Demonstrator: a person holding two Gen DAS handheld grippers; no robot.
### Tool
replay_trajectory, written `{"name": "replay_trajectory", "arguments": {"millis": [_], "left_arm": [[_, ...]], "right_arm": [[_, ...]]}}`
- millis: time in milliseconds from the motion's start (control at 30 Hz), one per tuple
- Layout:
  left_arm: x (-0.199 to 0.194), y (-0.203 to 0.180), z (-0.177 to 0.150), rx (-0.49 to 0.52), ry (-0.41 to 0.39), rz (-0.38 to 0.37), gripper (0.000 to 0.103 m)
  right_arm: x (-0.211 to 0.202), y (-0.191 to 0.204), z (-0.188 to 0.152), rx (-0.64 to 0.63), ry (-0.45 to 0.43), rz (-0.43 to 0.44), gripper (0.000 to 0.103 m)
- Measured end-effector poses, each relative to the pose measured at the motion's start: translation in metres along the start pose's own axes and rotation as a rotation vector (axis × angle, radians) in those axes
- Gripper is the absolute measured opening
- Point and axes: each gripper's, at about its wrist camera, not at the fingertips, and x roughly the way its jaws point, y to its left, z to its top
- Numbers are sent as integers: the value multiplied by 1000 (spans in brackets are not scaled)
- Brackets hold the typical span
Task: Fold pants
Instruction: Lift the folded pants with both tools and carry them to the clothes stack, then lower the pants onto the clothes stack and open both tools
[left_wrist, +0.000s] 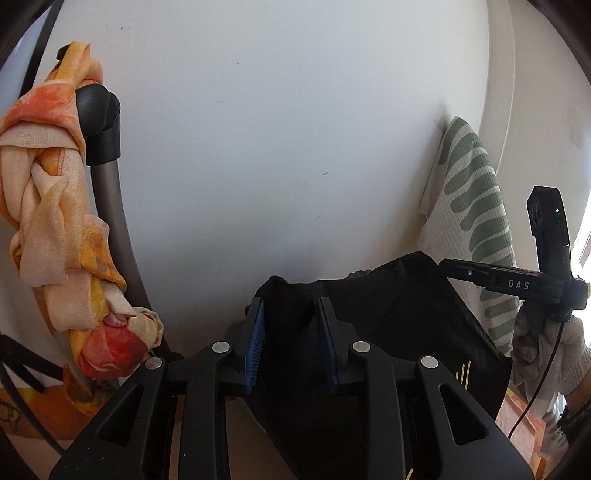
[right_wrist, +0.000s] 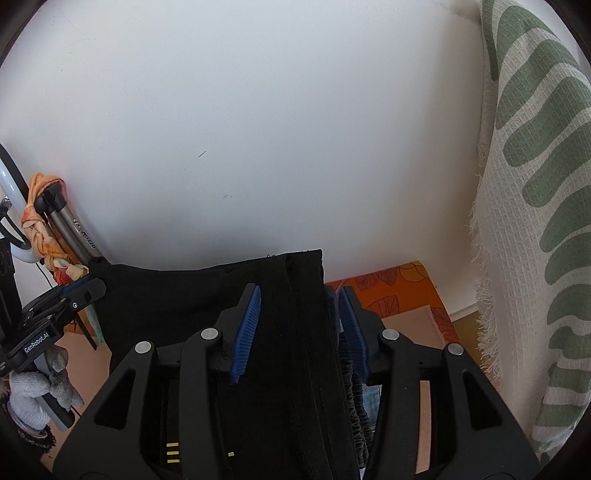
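Black pants (left_wrist: 388, 310) with small yellow stripes hang lifted in the air in front of a white wall, stretched between both grippers. My left gripper (left_wrist: 291, 332) is shut on one end of the pants' top edge, cloth between its blue pads (left_wrist: 255, 347). My right gripper (right_wrist: 301, 328) is shut on the other end, with bunched folds of the pants (right_wrist: 207, 295) between its pads (right_wrist: 245, 328). The right gripper also shows in the left wrist view (left_wrist: 517, 284), the left one in the right wrist view (right_wrist: 59, 306).
A white wall (left_wrist: 277, 129) is close ahead. A tripod leg (left_wrist: 107, 192) wrapped in an orange scarf (left_wrist: 55, 206) stands at left. A white and green patterned cloth (right_wrist: 535, 221) hangs at right. An orange leaf-patterned surface (right_wrist: 399, 291) lies below.
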Motion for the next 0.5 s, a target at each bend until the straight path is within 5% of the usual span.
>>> {"name": "replay_trajectory", "arguments": {"millis": [100,500], "left_arm": [[-8,-2,-1,-10,-8,-8,47],[-73,-29,-13,13,-24,-36,53]], "right_arm": [[-12,-3,-1,15,-15,-8,50],[-71,25,-26,-28,-46,-44,59]]}}
